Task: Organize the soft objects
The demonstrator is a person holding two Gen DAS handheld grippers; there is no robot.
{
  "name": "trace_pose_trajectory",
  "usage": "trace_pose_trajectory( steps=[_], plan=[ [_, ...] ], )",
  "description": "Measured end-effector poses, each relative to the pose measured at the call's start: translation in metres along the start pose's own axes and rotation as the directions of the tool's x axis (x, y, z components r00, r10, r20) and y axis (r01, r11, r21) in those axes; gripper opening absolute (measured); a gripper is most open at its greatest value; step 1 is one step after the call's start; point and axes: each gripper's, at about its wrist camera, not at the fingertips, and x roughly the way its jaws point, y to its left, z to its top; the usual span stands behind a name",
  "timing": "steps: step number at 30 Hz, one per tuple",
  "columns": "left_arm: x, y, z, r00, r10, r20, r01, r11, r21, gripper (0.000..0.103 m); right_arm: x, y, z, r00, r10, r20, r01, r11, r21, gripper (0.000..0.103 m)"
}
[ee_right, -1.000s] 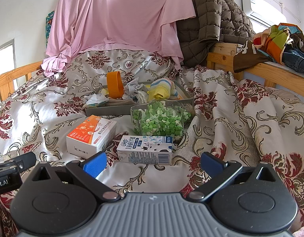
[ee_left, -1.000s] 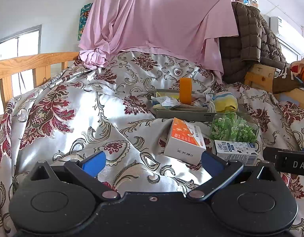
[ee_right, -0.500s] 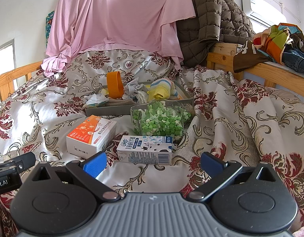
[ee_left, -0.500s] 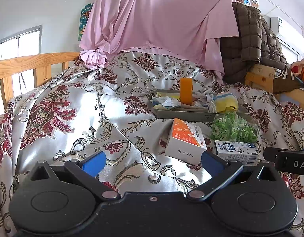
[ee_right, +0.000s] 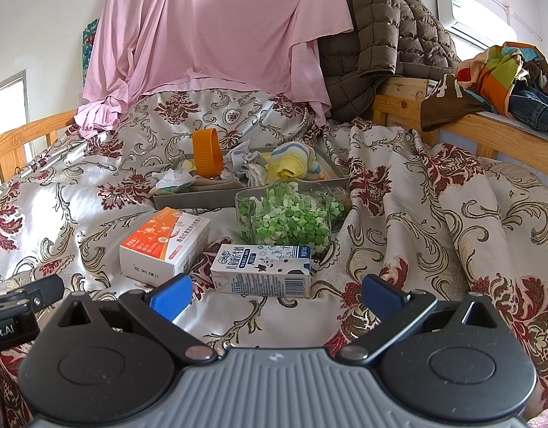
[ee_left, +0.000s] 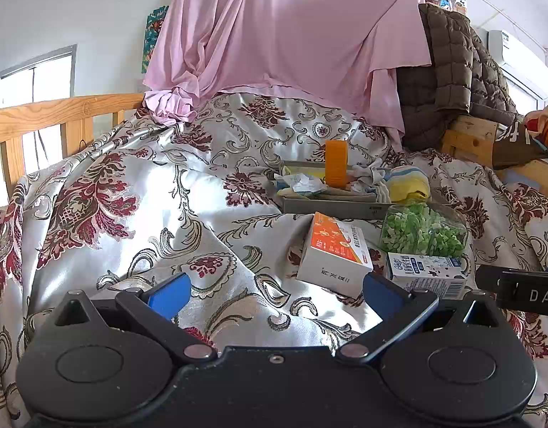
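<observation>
A grey tray [ee_right: 188, 200] [ee_left: 327, 208] lies on the floral bedspread and holds a yellow striped sock [ee_right: 291, 164] [ee_left: 407, 183], a grey-white cloth [ee_right: 247, 164], crumpled paper [ee_right: 172, 180] [ee_left: 302, 183] and an upright orange ring [ee_right: 206, 157] [ee_left: 336, 162]. In front of the tray are an orange-white box [ee_right: 163, 246] [ee_left: 334, 253], a milk carton [ee_right: 261, 270] [ee_left: 425, 276] and a glass jar of green bits [ee_right: 286, 217] [ee_left: 423, 230]. My left gripper [ee_left: 274, 294] is open and empty, short of the box. My right gripper [ee_right: 274, 294] is open and empty, just short of the carton.
A pink sheet [ee_right: 209, 35] and a brown quilted jacket [ee_right: 388, 32] hang behind the bed. Wooden rails [ee_left: 60, 114] [ee_right: 487, 132] run along both sides. Colourful clothes [ee_right: 502, 71] lie on the right rail. The bedspread [ee_left: 131, 214] is rumpled.
The left gripper has shifted very slightly; the box and carton sit a little further right in its view. The right gripper has not moved.
</observation>
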Motion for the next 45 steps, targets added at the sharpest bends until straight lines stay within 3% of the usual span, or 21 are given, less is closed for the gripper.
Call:
trace_pose_trajectory(
  steps=[27, 45],
  plan=[
    [0.0005, -0.0003, 0.0009, 1.0, -0.001, -0.001, 0.001, 1.0, 0.0, 0.102, -0.0005, 0.0005, 0.0004, 1.0, -0.001, 0.0, 0.001, 1.0, 0.0, 0.103],
    [0.0005, -0.0009, 0.0026, 0.998, -0.06, -0.036, 0.059, 0.998, -0.024, 0.102, 0.0033, 0.0, -0.0012, 1.0, 0.001, -0.013, -0.002, 1.0, -0.009, 0.103]
  ],
)
